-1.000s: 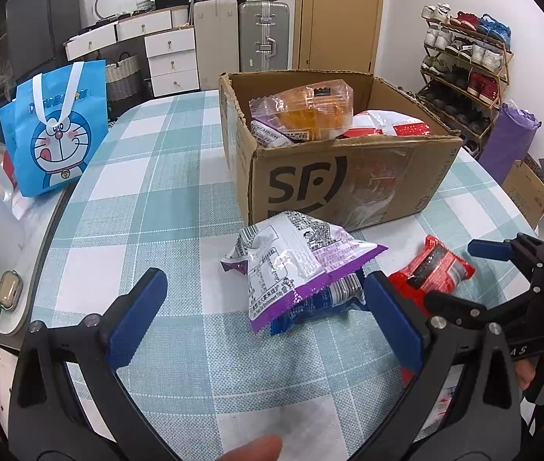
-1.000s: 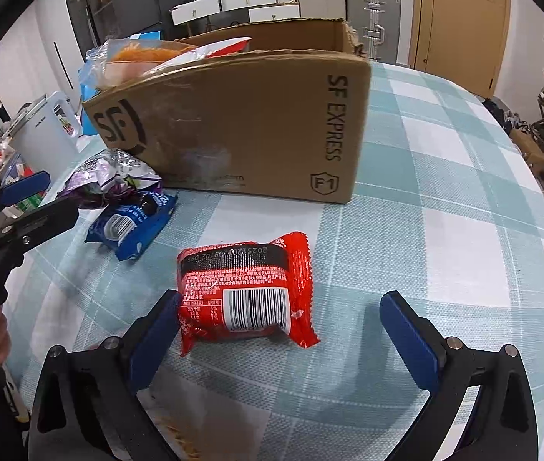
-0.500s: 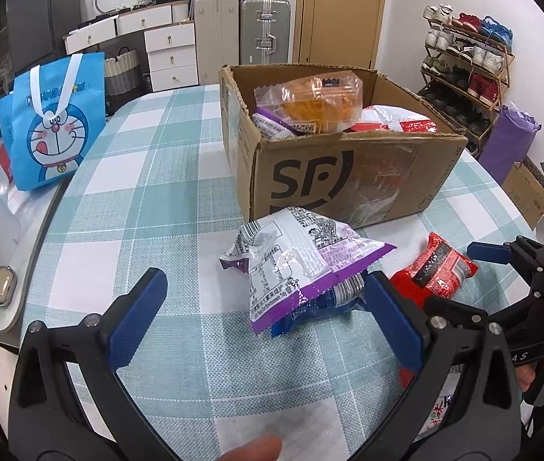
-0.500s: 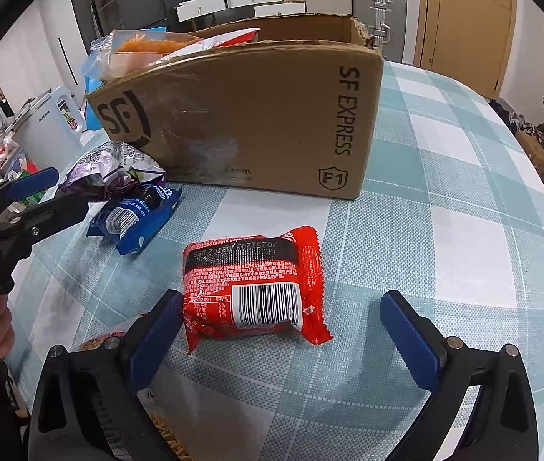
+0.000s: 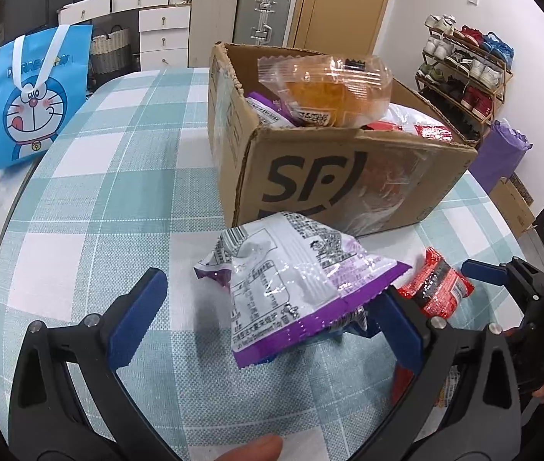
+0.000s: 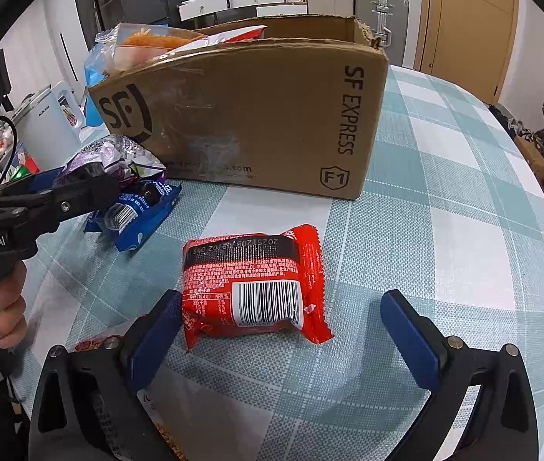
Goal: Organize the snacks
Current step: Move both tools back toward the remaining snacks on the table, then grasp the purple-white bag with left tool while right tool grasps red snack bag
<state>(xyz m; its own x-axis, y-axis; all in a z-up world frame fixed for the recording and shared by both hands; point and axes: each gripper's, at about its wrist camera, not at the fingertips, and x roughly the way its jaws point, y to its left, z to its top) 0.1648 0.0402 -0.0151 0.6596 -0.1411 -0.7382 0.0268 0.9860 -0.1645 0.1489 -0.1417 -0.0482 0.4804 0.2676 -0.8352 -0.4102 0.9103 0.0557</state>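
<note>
Checked teal-and-white cloth covers the table [image 6: 445,176]; drawers, suitcases, a door and a shoe rack [image 5: 468,65] stand behind; a cardboard box [image 6: 256,115], already heaped with snacks, sits ahead of both tools, evidently the collecting point. Left gripper [image 5: 268,315] is spread wide, its fingers either side of the purple packet [image 5: 295,280], which lies on a blue packet [image 6: 133,215]; nothing gripped. Right gripper [image 6: 283,334] is likewise apart, the red packet [image 6: 252,292] just beside its left finger, flat on the cloth, seemingly lined up for pickup.

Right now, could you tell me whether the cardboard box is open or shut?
Open: the cardboard box has no lid over its top, and an orange snack pack pokes above its rim.
</note>
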